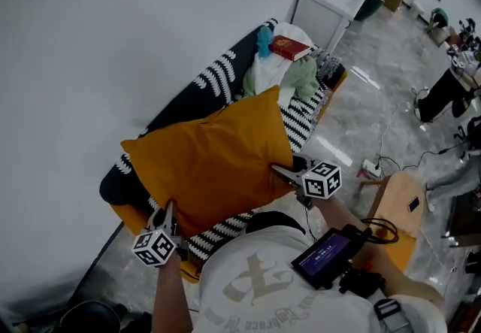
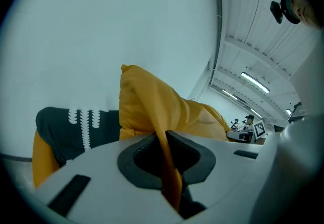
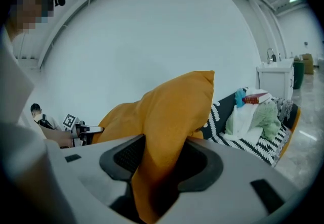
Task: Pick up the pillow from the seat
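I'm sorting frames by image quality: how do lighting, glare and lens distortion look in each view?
Head view: soft, even light, no hard shadows, the pillow crisp, a glare streak on the floor. Left gripper view: strong fisheye, black corners, the ceiling lines bowed. Right gripper view: same fisheye and dark rim, a mosaic patch at top left, the seat sharp.

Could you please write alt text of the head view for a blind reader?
A yellow pillow, gripped by the left gripper and the right gripper, is held over a striped seat. Clothes and a red book lie at the seat's far end.
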Tool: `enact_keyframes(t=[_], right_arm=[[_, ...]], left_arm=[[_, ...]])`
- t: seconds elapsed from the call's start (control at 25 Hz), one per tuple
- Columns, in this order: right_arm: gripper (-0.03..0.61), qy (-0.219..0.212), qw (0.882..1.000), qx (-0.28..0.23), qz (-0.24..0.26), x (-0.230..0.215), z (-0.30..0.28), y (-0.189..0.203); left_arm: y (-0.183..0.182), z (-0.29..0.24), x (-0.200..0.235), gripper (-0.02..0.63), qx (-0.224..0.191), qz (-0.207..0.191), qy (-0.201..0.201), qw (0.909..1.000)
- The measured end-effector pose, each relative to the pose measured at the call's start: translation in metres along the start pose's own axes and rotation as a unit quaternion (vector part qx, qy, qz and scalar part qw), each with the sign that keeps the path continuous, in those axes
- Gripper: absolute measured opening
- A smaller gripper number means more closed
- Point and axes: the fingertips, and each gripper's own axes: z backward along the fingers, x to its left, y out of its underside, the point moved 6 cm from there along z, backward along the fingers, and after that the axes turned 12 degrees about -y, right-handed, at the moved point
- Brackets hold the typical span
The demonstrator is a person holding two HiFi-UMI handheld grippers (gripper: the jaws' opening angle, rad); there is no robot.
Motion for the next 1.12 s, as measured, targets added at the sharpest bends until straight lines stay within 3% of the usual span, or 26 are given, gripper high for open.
enact_keyframes(t=[0.4, 1.12], right_arm=[[0.216, -0.003, 0.996, -0.063, 0.062, 0.027, 0.016, -0.037], [0.216, 0.014, 0.996, -0.069, 0.059, 0.029, 0.038, -0.027]], left_arm=[[-0.043, 0.026, -0.018, 0.04, -0.071, -0.035, 0.02, 0.9967], [-0.036, 0.022, -0.031, 0.04, -0.07, -0.044, 0.034, 0.996]])
